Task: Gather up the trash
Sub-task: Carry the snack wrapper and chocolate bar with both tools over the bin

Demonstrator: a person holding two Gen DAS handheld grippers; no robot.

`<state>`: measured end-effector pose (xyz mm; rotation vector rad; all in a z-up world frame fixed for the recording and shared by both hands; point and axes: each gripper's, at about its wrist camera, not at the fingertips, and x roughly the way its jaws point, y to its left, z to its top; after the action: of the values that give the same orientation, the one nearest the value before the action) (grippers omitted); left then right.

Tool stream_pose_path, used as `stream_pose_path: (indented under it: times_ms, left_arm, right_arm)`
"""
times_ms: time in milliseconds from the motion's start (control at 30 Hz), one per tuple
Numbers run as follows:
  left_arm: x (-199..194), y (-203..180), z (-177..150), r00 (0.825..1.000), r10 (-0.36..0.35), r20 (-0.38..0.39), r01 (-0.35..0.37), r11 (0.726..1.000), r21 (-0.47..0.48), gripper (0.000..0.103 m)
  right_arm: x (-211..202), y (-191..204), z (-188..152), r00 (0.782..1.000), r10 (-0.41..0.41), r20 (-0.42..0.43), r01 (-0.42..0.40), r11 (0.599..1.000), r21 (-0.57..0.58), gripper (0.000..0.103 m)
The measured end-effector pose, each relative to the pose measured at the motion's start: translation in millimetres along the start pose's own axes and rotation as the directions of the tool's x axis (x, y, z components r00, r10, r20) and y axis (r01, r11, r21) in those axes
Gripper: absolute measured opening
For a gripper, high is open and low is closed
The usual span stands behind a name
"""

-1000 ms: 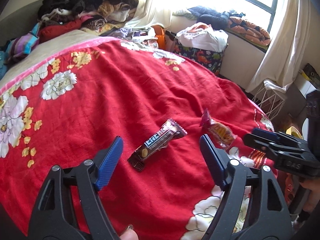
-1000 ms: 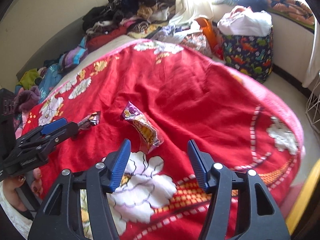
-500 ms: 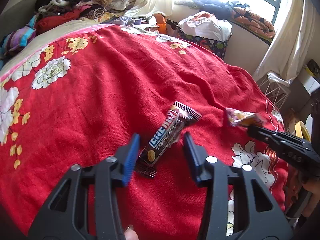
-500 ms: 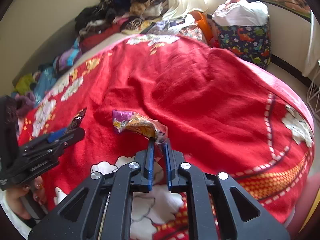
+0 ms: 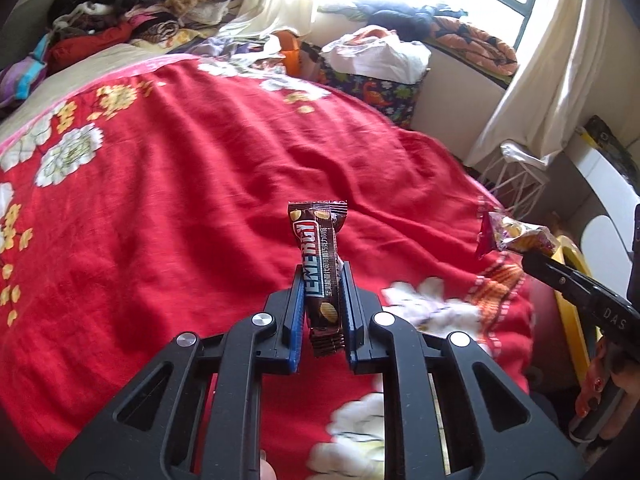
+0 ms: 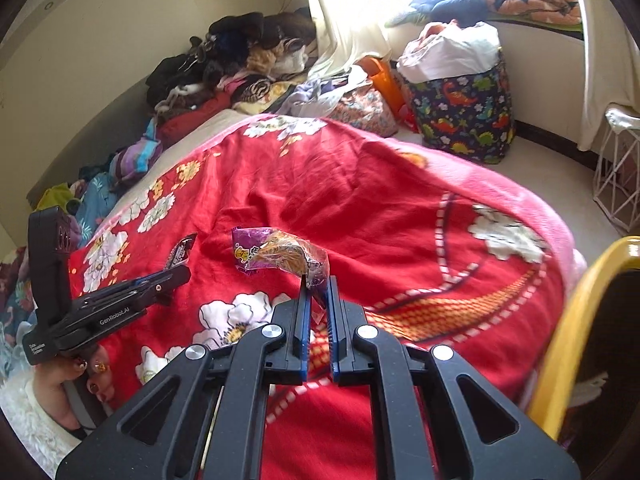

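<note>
Two light, crinkly, slippery wrappers, each best pinched at an end: left gripper (image 5: 322, 280) closing on the brown foil snack-bar wrapper (image 5: 320, 264), right gripper (image 6: 318, 288) clamping the purple-and-orange plastic snack packet (image 6: 280, 254).

Bed (image 5: 180, 184) as landmark: clothes pile (image 5: 132, 12) along its far edge; fabric bin (image 6: 464, 120) on the floor beyond its far corner; wire basket (image 6: 618, 176) right of the bin; bar wrapper (image 5: 320, 264) and snack packet (image 6: 280, 256) above the bed's near part.

Left gripper (image 5: 322, 280) fingers closing — right gripper (image 6: 318, 284) fingers clamped tight.
</note>
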<state>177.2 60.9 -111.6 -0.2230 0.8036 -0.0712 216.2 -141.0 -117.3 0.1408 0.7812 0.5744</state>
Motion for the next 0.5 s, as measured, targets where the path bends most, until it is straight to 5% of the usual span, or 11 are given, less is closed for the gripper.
stream_pose_path:
  times_ms: [500]
  left_arm:
    - [-19.5, -99.4, -0.1, 0.987, -0.158, 0.014, 0.154, 0.976, 0.155, 0.011]
  right_arm:
    - [-87.1, -49.3, -8.3, 0.989, -0.094, 0.112, 0.085, 0.993, 0.087, 0.007]
